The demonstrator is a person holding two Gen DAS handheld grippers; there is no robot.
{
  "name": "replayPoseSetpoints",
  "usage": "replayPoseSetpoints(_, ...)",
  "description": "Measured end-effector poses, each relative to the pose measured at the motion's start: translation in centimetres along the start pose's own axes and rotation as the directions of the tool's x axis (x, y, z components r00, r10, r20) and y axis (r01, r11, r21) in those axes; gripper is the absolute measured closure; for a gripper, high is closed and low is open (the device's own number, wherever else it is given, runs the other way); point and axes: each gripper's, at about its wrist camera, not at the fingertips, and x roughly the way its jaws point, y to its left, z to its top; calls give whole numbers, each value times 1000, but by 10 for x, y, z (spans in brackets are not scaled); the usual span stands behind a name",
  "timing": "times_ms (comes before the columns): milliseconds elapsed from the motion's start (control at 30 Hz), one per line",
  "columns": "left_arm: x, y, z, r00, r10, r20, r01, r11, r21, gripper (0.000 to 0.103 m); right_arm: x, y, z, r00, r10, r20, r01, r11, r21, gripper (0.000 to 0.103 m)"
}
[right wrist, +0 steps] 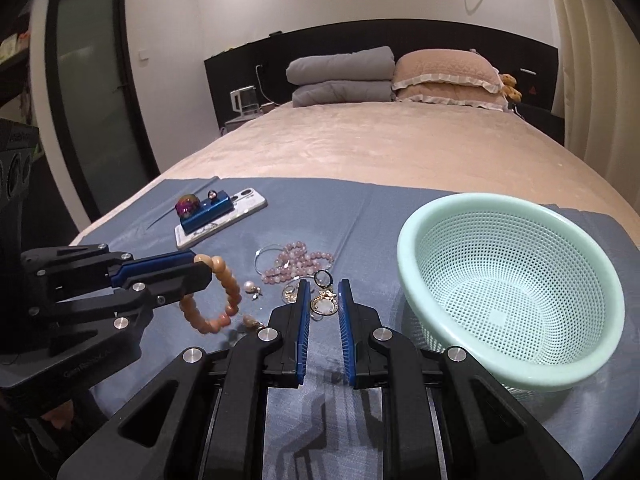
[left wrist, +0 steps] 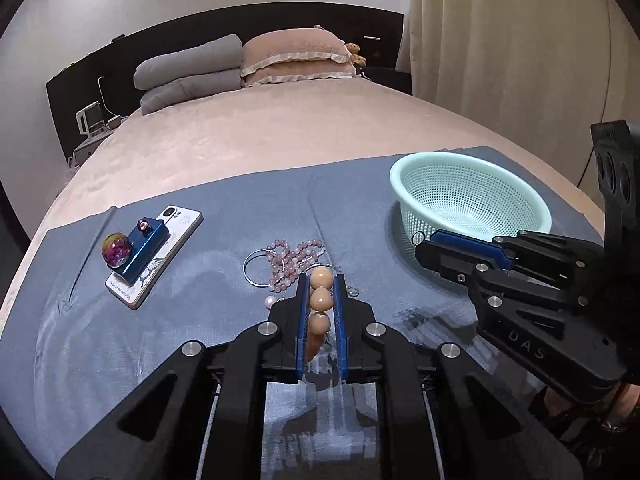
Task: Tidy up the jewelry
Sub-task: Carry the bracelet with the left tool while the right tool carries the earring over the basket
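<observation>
Basket: mint green, perforated in fine dots. Cloth: slate blue. Bead bracelet: peach-orange. Bead string: pale pink. Box: glossy blue. Phone: white, butterfly print. Bedspread: beige-pink.

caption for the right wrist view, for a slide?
Left gripper lifts an orange bead bracelet over the blue cloth, beside an empty mint basket.

We're in a home bedroom — a made bed fills the view. Stacked pillows against a dark headboard, curtains alongside — clearly domestic.
</observation>
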Motion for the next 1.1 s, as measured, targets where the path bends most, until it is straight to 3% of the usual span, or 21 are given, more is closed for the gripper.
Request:
replayPoseSetpoints(233, -6, -20, 26, 999, -48, 19, 48, 999, 15, 91, -24, -24, 12, 998, -34, 57, 33, 999, 19, 90)
replayPoseSetpoints(467, -9, -54, 69, 993, -90, 77, 83, 993, 88, 91, -36, -58, 21, 993, -80, 89, 73, 995, 74, 90)
replayPoseSetpoints(667, 15, -85, 101, 986, -142, 83, 128, 980, 155, 91, -36, -84, 26, 987, -133, 90, 124, 987, 99, 90)
replayPoseSetpoints(833, 49, -103, 101, 976, -214, 32, 206, 964, 170, 91, -22, -108, 14, 986, -162, 39, 155, 977, 144, 90)
replayPoseSetpoints(1100, 82, -112, 82, 979, -198, -44, 203, 960, 193, 91, -7, -126, 1, 985, -170, -14, 170, 966, 195, 90)
